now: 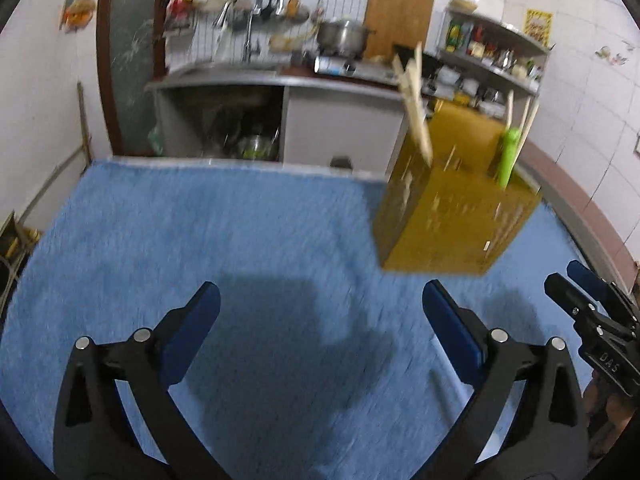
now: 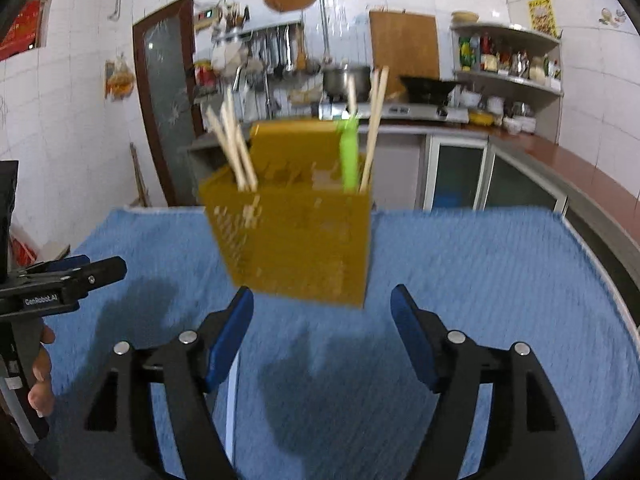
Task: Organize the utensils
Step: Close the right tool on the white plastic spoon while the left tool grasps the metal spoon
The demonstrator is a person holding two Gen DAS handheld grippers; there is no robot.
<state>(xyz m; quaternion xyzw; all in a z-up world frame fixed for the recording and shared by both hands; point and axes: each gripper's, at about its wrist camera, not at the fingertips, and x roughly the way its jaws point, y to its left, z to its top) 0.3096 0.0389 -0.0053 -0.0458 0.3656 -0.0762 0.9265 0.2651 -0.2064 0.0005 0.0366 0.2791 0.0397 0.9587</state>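
Note:
A yellow perforated utensil holder (image 1: 452, 220) (image 2: 304, 240) stands on a blue cloth (image 1: 200, 240) (image 2: 480, 280). Wooden chopsticks (image 1: 416, 112) (image 2: 236, 152) and a green utensil (image 1: 508, 156) (image 2: 349, 152) stick out of it. My left gripper (image 1: 320, 292) is open over bare cloth, left of the holder, with nothing between its fingers. My right gripper (image 2: 323, 295) is open just in front of the holder, not touching it. A thin pale rod (image 2: 231, 400) lies on the cloth under its left finger. Each gripper shows at the edge of the other's view (image 1: 576, 284) (image 2: 80, 272).
Behind the cloth's far edge runs a kitchen counter (image 1: 320, 80) with a pot (image 1: 344, 34) on a stove. Hanging ladles, a cutting board and shelves (image 2: 508, 76) of jars line the wall. A brown counter (image 2: 580, 168) runs along the right. A hand (image 2: 40, 364) holds the left gripper.

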